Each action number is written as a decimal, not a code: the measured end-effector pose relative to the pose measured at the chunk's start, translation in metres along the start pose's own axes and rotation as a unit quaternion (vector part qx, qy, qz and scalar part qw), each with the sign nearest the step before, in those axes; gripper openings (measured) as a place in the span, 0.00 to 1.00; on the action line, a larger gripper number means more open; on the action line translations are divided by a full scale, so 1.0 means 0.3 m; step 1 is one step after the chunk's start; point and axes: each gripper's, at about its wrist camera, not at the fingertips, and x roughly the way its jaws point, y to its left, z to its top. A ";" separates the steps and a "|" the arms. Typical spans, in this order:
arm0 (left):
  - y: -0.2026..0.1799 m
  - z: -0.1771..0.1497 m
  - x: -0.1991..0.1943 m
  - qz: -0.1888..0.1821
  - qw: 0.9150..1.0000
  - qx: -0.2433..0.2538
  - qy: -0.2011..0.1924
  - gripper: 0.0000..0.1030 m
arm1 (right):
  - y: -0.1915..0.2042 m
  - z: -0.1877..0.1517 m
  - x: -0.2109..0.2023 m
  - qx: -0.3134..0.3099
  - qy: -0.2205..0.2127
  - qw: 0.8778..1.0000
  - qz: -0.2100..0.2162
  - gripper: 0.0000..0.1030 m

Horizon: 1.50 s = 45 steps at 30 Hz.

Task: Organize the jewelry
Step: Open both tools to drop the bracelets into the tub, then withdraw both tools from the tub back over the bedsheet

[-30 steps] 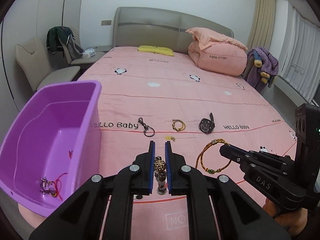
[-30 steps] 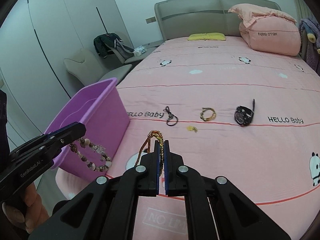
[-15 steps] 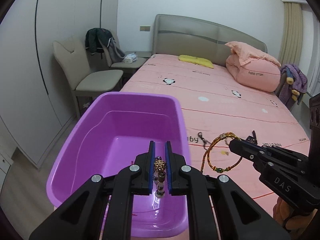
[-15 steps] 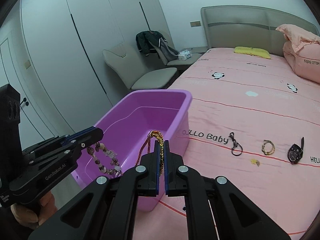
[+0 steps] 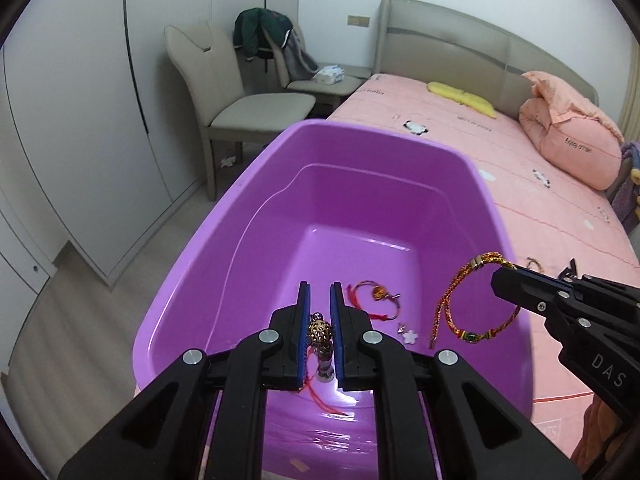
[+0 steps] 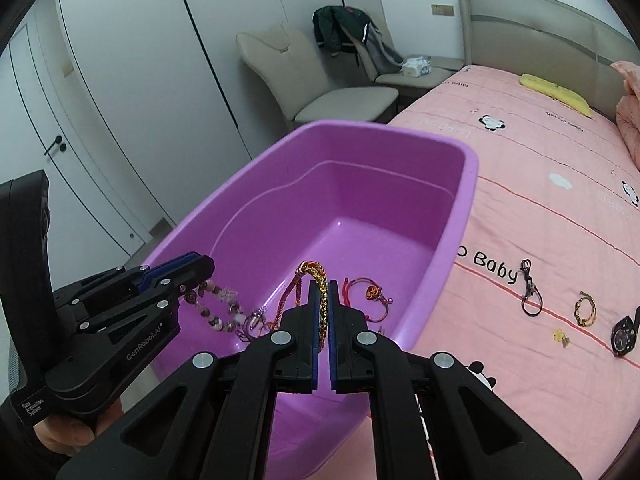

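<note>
Pink bedding [image 6: 540, 216] lay beneath a purple tub [image 5: 492, 216]. Directly above its floor, the left gripper [image 5: 320, 312] pinched a beaded bracelet [image 6: 216, 312], and the right gripper [image 6: 324, 292] pinched a braided gold bracelet [image 5: 452, 304]. Both loops hung straight down inside the rim, the left one nearer the middle.

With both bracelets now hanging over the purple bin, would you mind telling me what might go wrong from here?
1. The braided bracelet in the right hand-held gripper hangs near the purple bin wall on the bed side; released there, it might catch the rim or fall outside.
2. The beaded bracelet, clamped in the left hand-held gripper, trails a red cord that may snag the pads on release.
3. Both could tangle with the red string bracelet lying inside.
</note>
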 end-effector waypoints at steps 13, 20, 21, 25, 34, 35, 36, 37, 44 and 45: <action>0.008 -0.049 0.051 0.026 0.999 -0.004 0.033 0.11 | 0.008 -0.016 0.089 -0.022 0.041 0.999 -0.020 0.05; 0.019 -0.054 -0.015 0.052 0.998 -0.023 0.016 0.72 | -0.004 -0.018 0.041 -0.025 0.022 0.999 -0.034 0.40; 0.018 -0.056 -0.021 0.053 0.998 -0.021 0.016 0.72 | -0.006 -0.020 0.035 -0.027 0.021 0.999 -0.035 0.41; 0.020 -0.063 -0.047 0.055 0.998 -0.024 0.017 0.72 | -0.021 -0.029 0.010 -0.021 0.016 0.999 -0.033 0.41; 0.014 -0.092 -0.090 0.054 0.998 -0.038 0.024 0.73 | -0.043 -0.087 -0.062 -0.002 0.010 1.000 -0.018 0.46; 0.012 -0.097 -0.096 0.051 0.998 -0.040 0.024 0.73 | -0.045 -0.094 -0.072 0.002 0.009 1.000 -0.016 0.46; 0.009 -0.101 -0.101 0.049 0.998 -0.041 0.025 0.73 | -0.049 -0.102 -0.081 0.006 0.008 1.000 -0.013 0.47; 0.003 -0.105 -0.106 0.047 0.998 -0.040 0.024 0.74 | -0.054 -0.111 -0.094 0.009 0.007 1.000 -0.012 0.47; -0.055 -0.122 -0.148 0.038 0.999 -0.032 0.019 0.75 | -0.101 -0.179 -0.170 0.030 -0.004 0.999 -0.013 0.49; -0.067 -0.124 -0.154 0.035 0.999 -0.030 0.018 0.76 | -0.109 -0.188 -0.179 0.033 -0.005 0.999 -0.015 0.49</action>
